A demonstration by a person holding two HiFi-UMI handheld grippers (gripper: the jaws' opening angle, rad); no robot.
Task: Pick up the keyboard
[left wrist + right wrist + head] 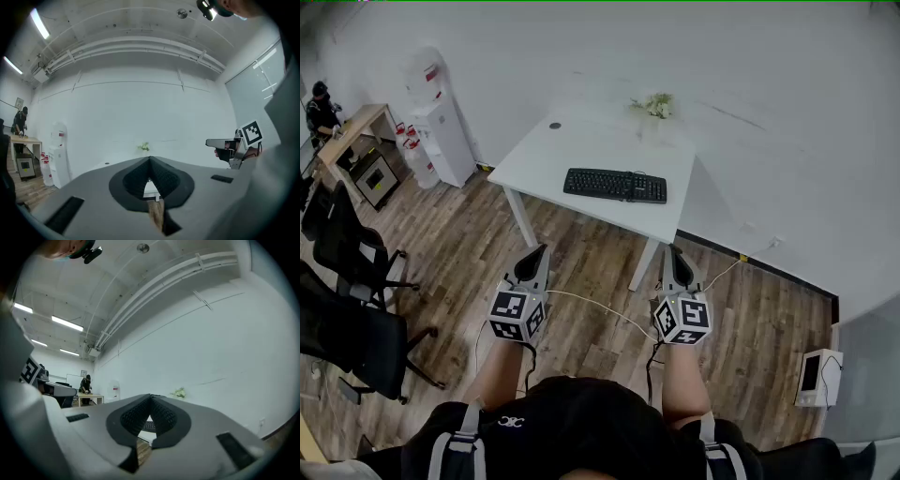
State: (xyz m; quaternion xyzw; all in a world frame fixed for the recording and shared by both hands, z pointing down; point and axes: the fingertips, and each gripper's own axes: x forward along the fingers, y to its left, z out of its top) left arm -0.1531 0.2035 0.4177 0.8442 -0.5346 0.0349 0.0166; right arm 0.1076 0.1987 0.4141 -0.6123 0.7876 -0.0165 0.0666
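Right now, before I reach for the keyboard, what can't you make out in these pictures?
1. Keyboard, head view: key legends too small to read; whether a cable runs from it is unclear.
2. Small dark object on the table, head view: too small to identify.
3. Left gripper view: the left gripper, jaws shut, blocks the keyboard completely.
4. Right gripper view: the right gripper, jaws shut, hides all but a sliver of it.

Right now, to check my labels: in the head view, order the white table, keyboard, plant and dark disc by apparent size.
1. white table
2. keyboard
3. plant
4. dark disc
All three rest on the table, so nearness hardly matters.
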